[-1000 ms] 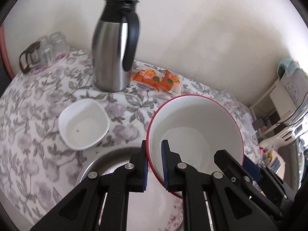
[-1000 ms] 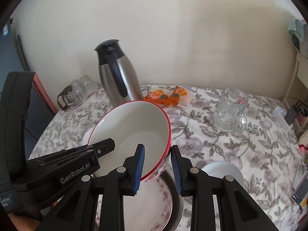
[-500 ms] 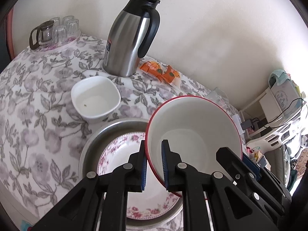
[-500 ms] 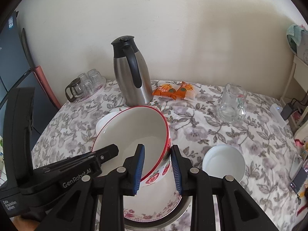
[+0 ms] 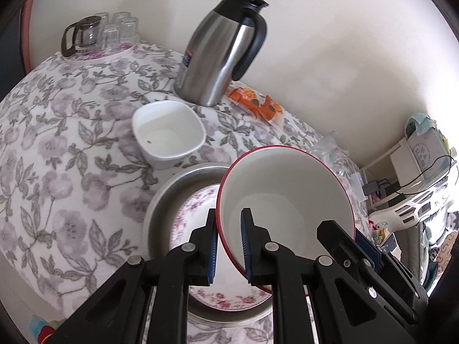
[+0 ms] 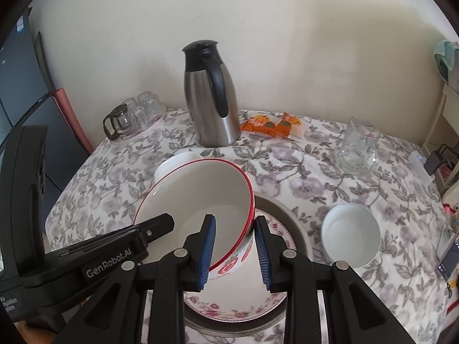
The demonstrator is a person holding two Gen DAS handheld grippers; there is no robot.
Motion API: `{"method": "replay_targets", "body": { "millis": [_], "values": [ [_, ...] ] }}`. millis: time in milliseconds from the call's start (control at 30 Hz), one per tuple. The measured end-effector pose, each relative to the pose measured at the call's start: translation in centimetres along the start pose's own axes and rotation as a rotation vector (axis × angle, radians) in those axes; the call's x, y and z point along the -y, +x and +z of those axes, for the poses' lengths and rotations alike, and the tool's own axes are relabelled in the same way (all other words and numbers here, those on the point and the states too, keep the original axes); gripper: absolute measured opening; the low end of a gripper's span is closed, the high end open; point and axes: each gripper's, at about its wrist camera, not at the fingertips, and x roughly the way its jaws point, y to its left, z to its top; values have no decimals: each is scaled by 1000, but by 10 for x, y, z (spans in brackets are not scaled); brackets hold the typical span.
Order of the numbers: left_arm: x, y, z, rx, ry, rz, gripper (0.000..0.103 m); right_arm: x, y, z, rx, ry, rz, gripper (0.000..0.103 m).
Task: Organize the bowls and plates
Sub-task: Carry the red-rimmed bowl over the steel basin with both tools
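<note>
Red-rimmed white ceramic bowl (image 5: pixel 287 197): rigid, glossy, breakable; both hand-held grippers, left (image 5: pixel 228 246) and right (image 6: pixel 233 253), are pinching opposite rim walls over the floral plate (image 6: pixel 235 306).

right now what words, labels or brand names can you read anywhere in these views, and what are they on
"GenRobot.AI": white lettering on the black body of the left gripper, seen from the right wrist view.
Small white print at that gripper's lower edge: cut off, unreadable.
Label on the steel thermos: blurred.
Print on the orange snack packets: too small.
Box on the far shelf: unreadable.
</note>
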Motion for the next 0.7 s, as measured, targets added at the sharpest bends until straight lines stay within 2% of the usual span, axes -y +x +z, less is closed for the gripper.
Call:
{"method": "replay_targets", "body": {
  "millis": [167,300,700],
  "values": [
    [-12,2,1,-17,-17,20,14,-8,10,-3,-23,-2,22,30],
    [-20,12,0,-61,-31,32,14,-10,21,-6,-55,-7,18,30],
    [-18,39,-8,-149,-16,74,15,11,57,-23,-180,28,-9,30]
  ]
}}
